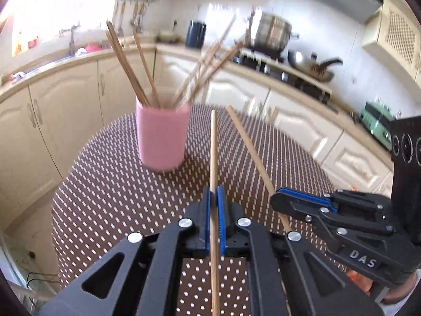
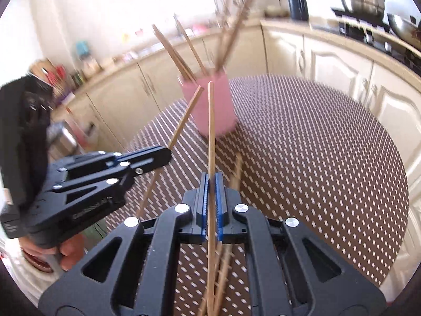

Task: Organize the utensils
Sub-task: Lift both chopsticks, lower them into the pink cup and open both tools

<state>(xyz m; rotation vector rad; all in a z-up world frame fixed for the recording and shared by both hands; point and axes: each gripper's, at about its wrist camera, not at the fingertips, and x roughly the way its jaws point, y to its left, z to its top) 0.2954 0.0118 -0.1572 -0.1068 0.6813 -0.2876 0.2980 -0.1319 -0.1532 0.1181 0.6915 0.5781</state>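
**2 chopsticks clamped, both aimed at the pink cup**

Nearest in the left wrist view, the left gripper (image 1: 213, 192) has its blue-padded jaws closed tight on 1 chopstick (image 1: 214, 142). The stick's long axis runs straight away from the camera, its far tip pointing toward the far side of the table, just right of the pink cup (image 1: 162, 137).

In the right wrist view, the right gripper (image 2: 211, 181) is likewise pinched fully onto a second chopstick (image 2: 211, 121), which also lies along the fingers, with its far tip overlapping the cup in that view. Below that gripper, loose chopsticks (image 2: 223, 271) lie on the table, running near to far.

Seen from the left camera, the right gripper sits to the right, its stick slanting up and left toward the cup. White letters "DAS" (image 1: 362, 258) read on its body. The lettering on the left gripper's body in the right view is too blurred to read.

The dotted brown tablecloth (image 1: 105, 197) covers the round table. Farther on, the cup stands upright on it, holding a bundle of chopsticks (image 1: 131, 63) that fan left and right. Beyond are cream cabinets (image 1: 65, 105) and a steel pot (image 1: 271, 31) on the stove.
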